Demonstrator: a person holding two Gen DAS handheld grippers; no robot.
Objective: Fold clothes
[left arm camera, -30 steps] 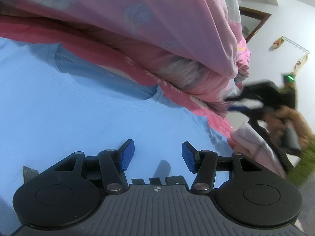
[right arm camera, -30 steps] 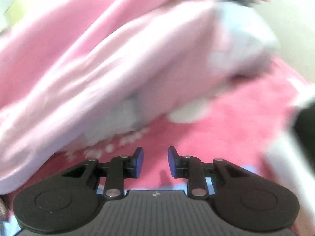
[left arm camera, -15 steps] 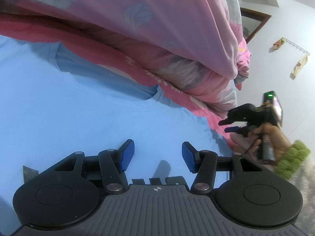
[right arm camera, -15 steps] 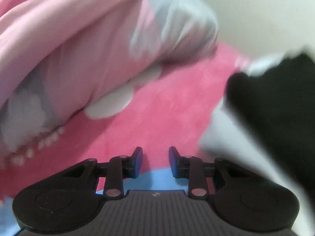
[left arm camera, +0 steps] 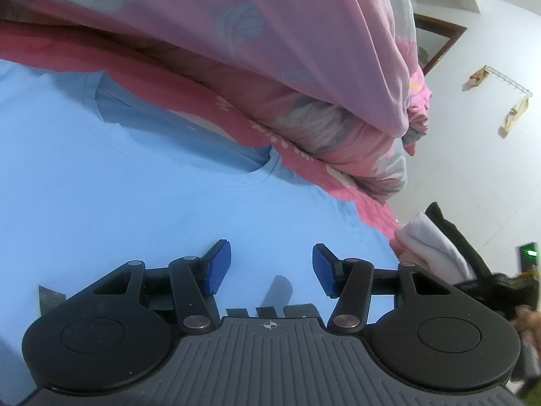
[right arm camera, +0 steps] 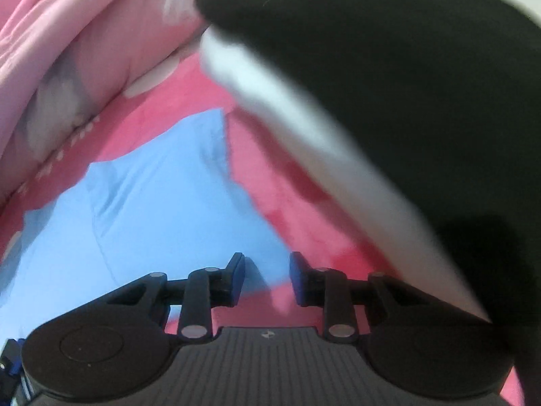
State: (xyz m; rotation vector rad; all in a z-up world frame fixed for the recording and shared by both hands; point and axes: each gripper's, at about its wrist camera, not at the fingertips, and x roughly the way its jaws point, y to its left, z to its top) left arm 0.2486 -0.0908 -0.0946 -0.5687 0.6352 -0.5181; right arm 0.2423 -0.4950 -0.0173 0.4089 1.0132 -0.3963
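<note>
Pink bedsheet (left arm camera: pixel 372 216) | blue T-shirt (left arm camera: pixel 135 209) flat, collar at 12 o'clock; likely light, limp; pinch shoulder edge | left gripper (left arm camera: pixel 270 267) apart, empty | right gripper (right arm camera: pixel 267 277) apart, empty

We see a pink floral quilt (left arm camera: pixel 304 50) bunched up as our landmark. Under it lies a red-pink bedsheet (left arm camera: pixel 338 182). Behind the quilt stands a dark wooden frame (left arm camera: pixel 439 40). Beyond it, a wall rack (left arm camera: pixel 507 79) holds 2 hanging cloths.
</note>
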